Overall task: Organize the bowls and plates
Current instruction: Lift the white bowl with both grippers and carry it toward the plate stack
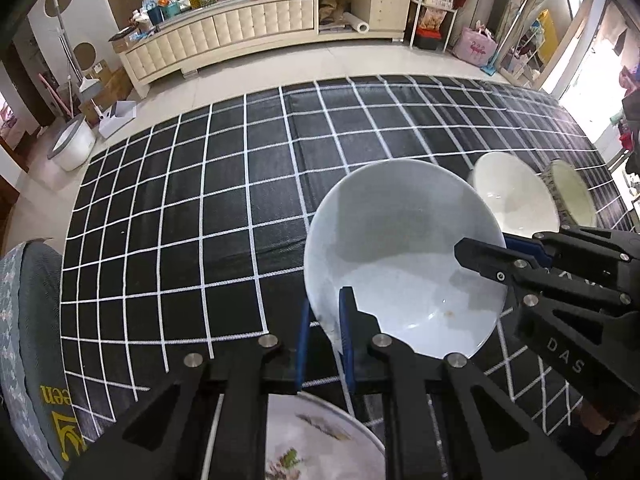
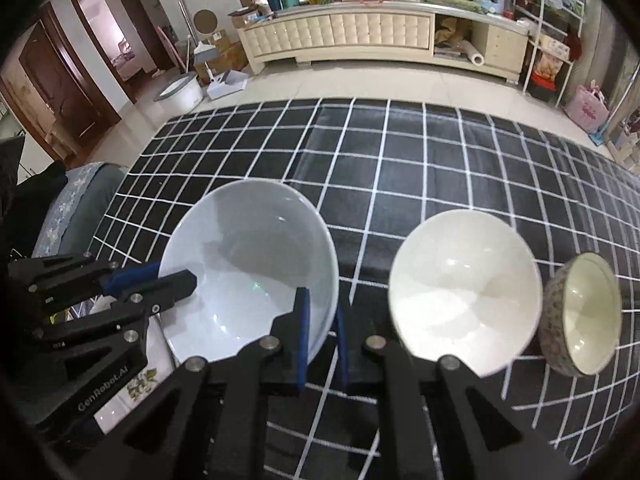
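Above the checked black tablecloth (image 1: 224, 208), a pale grey-white bowl (image 1: 400, 256) was held tilted by both grippers at once. On its left rim the left gripper (image 1: 325, 340) had its blue-padded fingers (image 1: 347, 336) pinched tight, one inside and one outside the wall. At the opposite rim the right gripper (image 2: 322, 340) was clamped the same way. Just beside the bowl, on the right, a cream bowl (image 2: 464, 292) sat on the cloth, with a smaller patterned bowl (image 2: 580, 316) touching or nearly touching it. Below the left gripper lay a flowered plate (image 1: 320, 440). Beyond the table stood a long cream cabinet (image 2: 360, 36).
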A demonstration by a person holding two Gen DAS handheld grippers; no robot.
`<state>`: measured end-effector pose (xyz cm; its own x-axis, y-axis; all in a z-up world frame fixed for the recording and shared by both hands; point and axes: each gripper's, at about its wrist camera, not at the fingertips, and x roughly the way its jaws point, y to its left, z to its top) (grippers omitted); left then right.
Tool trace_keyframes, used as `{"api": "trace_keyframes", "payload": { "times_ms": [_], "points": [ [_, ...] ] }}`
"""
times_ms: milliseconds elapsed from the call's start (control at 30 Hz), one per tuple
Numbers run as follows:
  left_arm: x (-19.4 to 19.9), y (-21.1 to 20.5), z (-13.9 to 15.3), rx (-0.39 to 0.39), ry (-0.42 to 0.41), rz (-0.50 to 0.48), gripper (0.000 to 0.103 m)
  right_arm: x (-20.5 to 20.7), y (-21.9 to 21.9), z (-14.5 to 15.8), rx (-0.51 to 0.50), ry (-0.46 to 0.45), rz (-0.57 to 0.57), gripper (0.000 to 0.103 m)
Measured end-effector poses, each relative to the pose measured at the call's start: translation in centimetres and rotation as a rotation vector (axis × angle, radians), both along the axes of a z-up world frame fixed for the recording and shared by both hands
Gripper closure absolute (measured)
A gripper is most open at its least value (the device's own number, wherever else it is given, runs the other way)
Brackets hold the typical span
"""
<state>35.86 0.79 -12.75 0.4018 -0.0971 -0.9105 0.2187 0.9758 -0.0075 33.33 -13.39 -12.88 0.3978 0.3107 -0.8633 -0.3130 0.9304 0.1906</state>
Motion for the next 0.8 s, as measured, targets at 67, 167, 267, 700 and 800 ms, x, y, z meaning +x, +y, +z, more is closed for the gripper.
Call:
{"api": "trace_keyframes", "payload": {
  "times_ms": [67, 167, 267, 700, 800],
  "points": [
    [-0.9, -0.3, 0.9, -0.008, -0.013, -0.004, 0.091, -0.7, -0.3, 0.7, 0.004, -0.006, -0.006, 0.088],
    [-1.9, -0.6, 2.1, -0.013, -0.032, -0.002, 0.091, -1.7, -0.7, 1.5, 0.019, -0.014, -0.017, 0.088],
    [-3.3, -0.9, 2.8, -0.029, -0.038, 0.000, 0.091, -3.0, -1.4, 2.3, 0.031, -0.027, -0.030, 0.088],
    [-9.5, -3.8, 3.4, -0.046, -0.048, -0.031, 0.091, -8.0, -4.0, 2.5, 0.031, -0.013, -0.079, 0.088],
    [-11.0, -4.2, 3.1, -0.046, -0.043, -0.035, 0.091, -9.0, -4.4, 2.0, 0.026, -0.002, -0.082, 0.088]
  ]
}}
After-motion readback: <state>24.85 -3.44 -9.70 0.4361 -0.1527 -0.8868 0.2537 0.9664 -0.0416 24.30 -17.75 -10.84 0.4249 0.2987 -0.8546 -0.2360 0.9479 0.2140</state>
